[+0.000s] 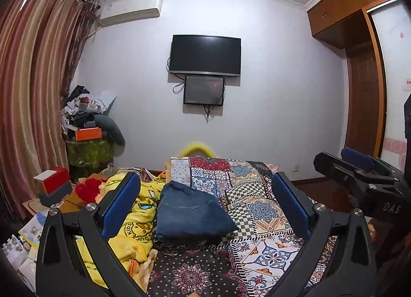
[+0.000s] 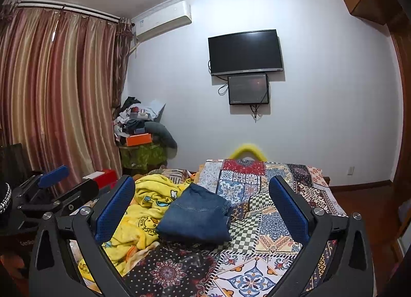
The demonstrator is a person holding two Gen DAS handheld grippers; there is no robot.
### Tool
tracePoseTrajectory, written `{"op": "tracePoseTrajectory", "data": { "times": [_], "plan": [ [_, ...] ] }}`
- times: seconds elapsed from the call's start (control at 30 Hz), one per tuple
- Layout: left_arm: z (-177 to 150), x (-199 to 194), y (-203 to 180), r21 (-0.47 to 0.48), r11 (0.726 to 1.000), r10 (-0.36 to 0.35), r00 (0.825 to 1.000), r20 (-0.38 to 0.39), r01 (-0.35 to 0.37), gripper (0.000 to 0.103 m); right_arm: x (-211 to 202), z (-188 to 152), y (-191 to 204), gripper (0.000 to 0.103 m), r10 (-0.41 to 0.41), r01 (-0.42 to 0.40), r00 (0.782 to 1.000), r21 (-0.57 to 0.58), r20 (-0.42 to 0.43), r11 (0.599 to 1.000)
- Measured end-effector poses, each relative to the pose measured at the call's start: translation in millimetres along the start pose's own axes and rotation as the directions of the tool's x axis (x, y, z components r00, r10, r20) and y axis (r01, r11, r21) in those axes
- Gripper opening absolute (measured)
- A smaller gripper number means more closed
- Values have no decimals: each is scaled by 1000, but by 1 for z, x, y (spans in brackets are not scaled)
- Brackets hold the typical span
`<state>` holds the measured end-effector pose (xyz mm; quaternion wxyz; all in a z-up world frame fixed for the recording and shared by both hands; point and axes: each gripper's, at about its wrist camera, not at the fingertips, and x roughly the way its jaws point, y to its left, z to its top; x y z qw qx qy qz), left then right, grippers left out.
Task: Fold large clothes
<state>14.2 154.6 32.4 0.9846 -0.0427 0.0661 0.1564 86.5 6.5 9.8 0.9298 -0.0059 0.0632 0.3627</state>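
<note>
A pair of blue jeans (image 1: 190,212) (image 2: 196,216) lies folded into a compact stack on the patterned patchwork bedspread (image 1: 259,209) (image 2: 269,222). My left gripper (image 1: 205,202) hangs open above the bed, short of the jeans, with nothing between its blue pads. My right gripper (image 2: 201,203) is open too, held at a similar height and empty. The right gripper (image 1: 359,168) shows at the right edge of the left wrist view. The left gripper (image 2: 51,181) appears at the left of the right wrist view.
A crumpled yellow duck blanket (image 1: 133,217) (image 2: 146,209) lies left of the jeans. Boxes and papers (image 1: 51,181) crowd the bed's left side. A cluttered stand (image 1: 87,132) sits in the corner by the curtains (image 1: 30,91). A TV (image 1: 205,55) hangs on the far wall; a wardrobe (image 1: 359,65) stands right.
</note>
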Motion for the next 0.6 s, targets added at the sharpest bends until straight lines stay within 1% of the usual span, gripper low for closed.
{"op": "tracePoseTrajectory", "data": {
  "times": [0.3,0.4,0.6],
  "plan": [
    [2,0,3,-19,999,-27,1000,6,27,102,-1,-1,-1,103,-7,7,1000,0,5,1000],
    [3,-1,4,-24,1000,-18,1000,11,18,102,-2,-1,-1,103,-7,7,1000,3,7,1000],
    [1,1,5,-31,999,-27,1000,-2,26,102,0,-2,-2,103,-8,8,1000,11,3,1000]
  ]
}}
